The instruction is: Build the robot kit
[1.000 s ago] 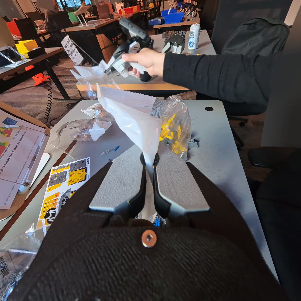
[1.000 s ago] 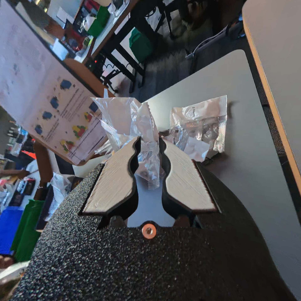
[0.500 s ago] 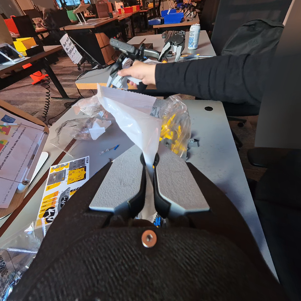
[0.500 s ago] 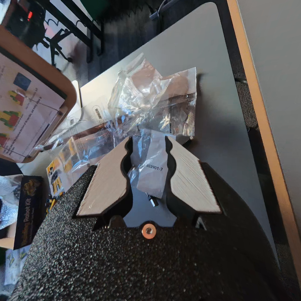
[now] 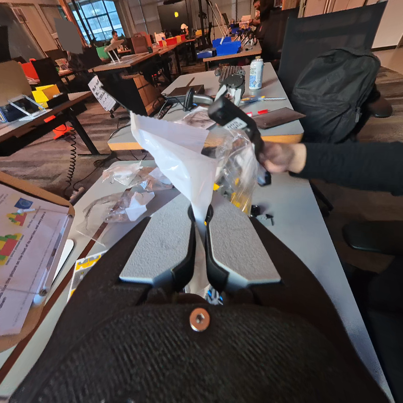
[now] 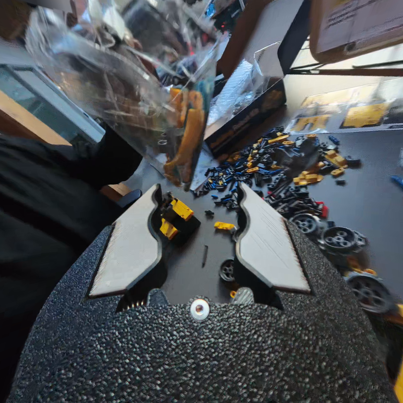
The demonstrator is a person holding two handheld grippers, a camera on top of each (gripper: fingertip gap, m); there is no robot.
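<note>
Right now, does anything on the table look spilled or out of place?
Yes. Small blue, black and yellow building pieces lie in a loose heap on the table, with wheels beside it. The left claw pinches a plastic bag.

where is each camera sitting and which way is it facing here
Left wrist view: on the left gripper, facing along the grey table into the room; its fingers pinch a clear plastic bag. The person's hand and dark sleeve hold the right gripper beyond.
Right wrist view: on the right gripper, jaws apart, tilted down at loose building pieces and wheels.
Shared: the bag with yellow parts, and the table.
</note>
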